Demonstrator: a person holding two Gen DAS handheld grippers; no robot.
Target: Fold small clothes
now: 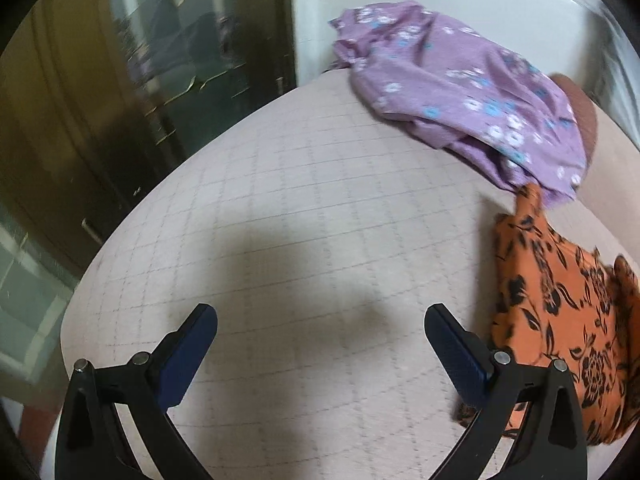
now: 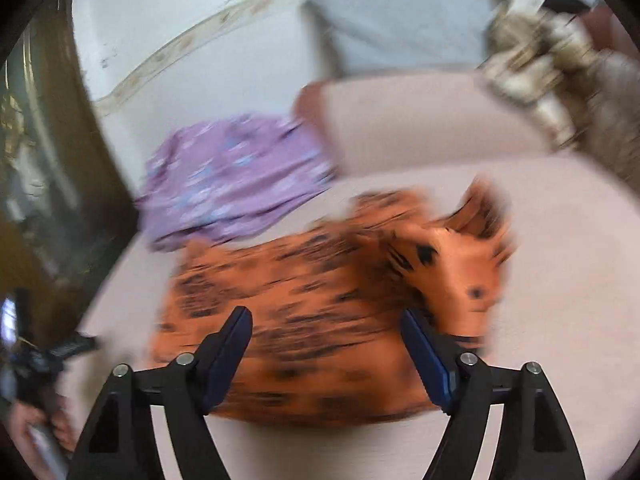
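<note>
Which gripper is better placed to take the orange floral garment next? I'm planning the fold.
Probably the right gripper: its open fingers frame the orange garment directly ahead. The left gripper, also open, faces bare bedcover, the garment off to its side.

This is a home, likely a bedroom: a bed (image 1: 280,220) with a pale quilted checked cover carries loose floral clothes, a grey pillow (image 2: 400,24) and a patterned blanket (image 2: 560,72) lie at its far end, and a dark wooden glass-fronted cabinet (image 1: 120,100) stands alongside.
</note>
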